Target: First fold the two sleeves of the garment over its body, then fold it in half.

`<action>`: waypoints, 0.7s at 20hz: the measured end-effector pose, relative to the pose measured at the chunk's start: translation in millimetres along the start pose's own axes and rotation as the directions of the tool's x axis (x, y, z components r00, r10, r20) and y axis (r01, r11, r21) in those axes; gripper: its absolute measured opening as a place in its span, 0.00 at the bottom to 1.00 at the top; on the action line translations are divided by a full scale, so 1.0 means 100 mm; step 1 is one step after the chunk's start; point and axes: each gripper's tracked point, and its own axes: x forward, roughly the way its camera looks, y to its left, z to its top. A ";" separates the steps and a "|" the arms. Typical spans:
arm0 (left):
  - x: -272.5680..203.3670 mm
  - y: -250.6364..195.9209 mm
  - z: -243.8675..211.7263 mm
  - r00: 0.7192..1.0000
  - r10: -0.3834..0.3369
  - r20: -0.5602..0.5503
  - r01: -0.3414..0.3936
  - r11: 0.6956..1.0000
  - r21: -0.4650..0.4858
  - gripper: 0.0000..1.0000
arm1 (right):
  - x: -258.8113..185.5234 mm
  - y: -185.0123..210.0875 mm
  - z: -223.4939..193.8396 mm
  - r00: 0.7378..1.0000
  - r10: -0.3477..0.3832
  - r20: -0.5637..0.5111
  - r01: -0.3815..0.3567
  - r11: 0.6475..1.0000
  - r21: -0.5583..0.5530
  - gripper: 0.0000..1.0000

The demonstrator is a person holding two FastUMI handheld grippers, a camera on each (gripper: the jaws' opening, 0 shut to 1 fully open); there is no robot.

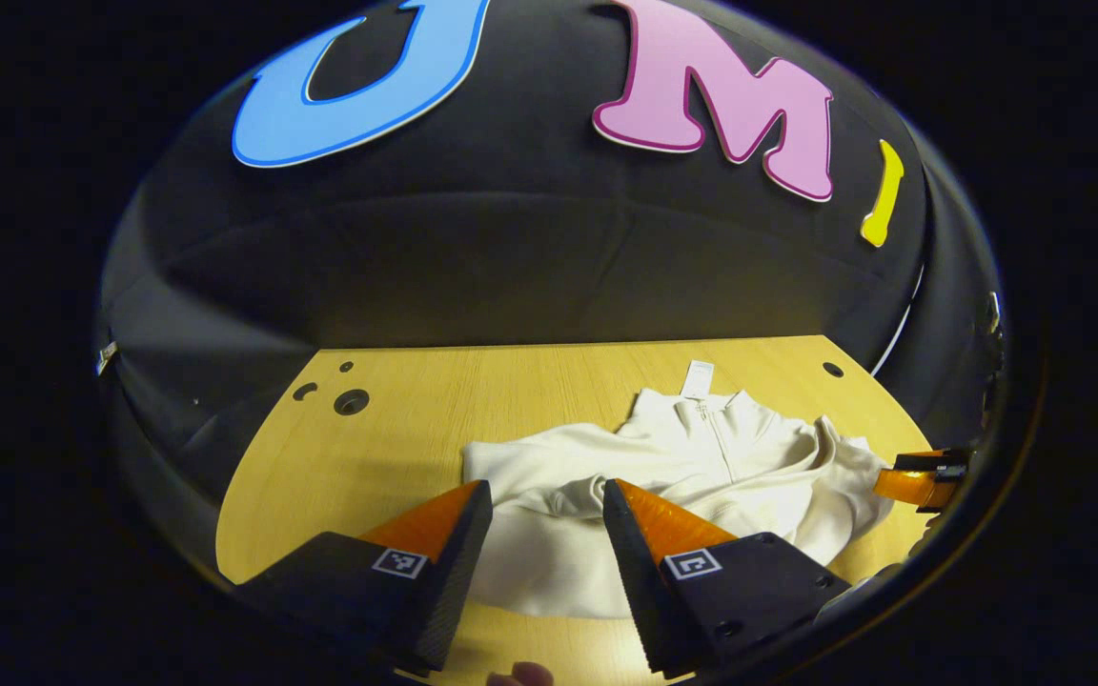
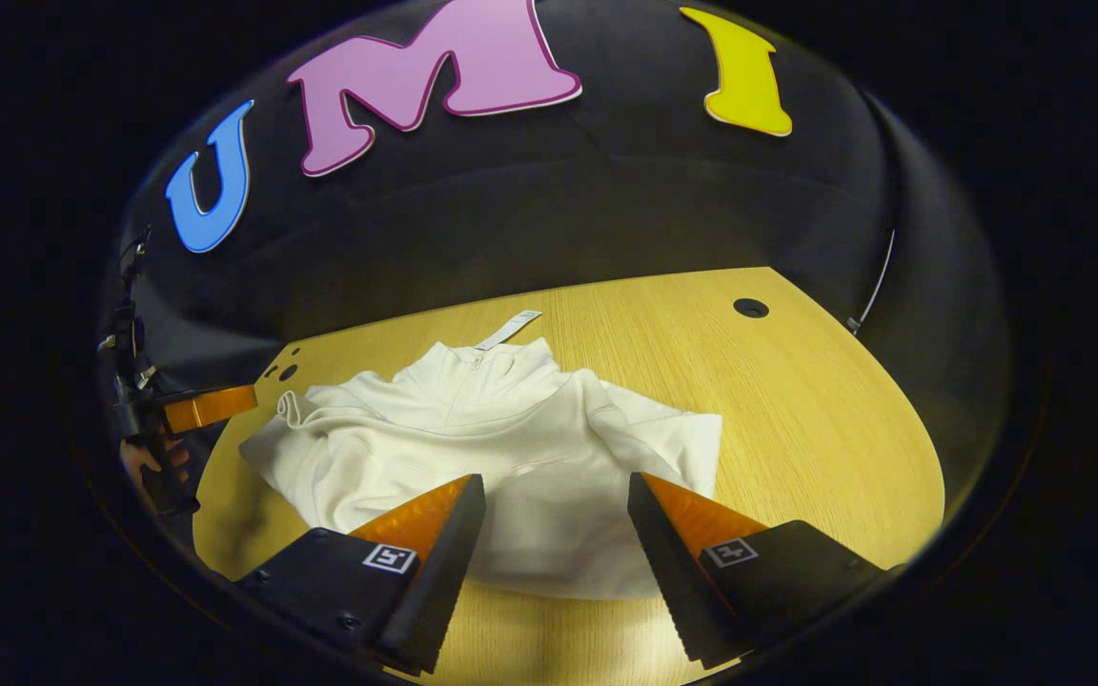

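Observation:
A white zip-neck garment [image 1: 701, 467] lies on the wooden table [image 1: 396, 429], collar and tag toward the wall, both sleeves lying across its body. My left gripper [image 1: 544, 510] is open above the garment's near hem, with nothing between its fingers. In the right gripper view the same garment [image 2: 501, 448] spreads out ahead, and my right gripper [image 2: 554, 500] stands open over its lower edge, holding nothing. The right gripper [image 1: 925, 476] also shows at the far right of the left gripper view; the left gripper [image 2: 196, 408], in a hand, shows at the left edge of the right gripper view.
The table has round holes near its far corners [image 1: 351, 401] [image 2: 750, 308]. Black cloth walls close the table on the far side and both ends. Bare wood [image 2: 825, 429] lies to the right of the garment.

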 end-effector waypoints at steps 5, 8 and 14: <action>-0.38 -0.09 -0.23 1.000 -0.012 -0.011 0.012 1.000 0.017 0.76 | -0.37 0.16 0.04 0.999 0.014 0.041 -0.014 1.000 -0.012 0.93; -0.61 -0.14 -0.39 1.000 -0.023 -0.021 0.023 1.000 0.011 0.76 | -0.62 0.24 0.03 0.998 0.032 0.061 -0.030 0.999 -0.023 0.93; -1.16 -0.22 -0.60 0.999 -0.034 -0.017 0.033 0.999 -0.039 0.75 | -1.10 0.37 -0.07 0.994 0.056 0.092 -0.050 0.997 -0.065 0.93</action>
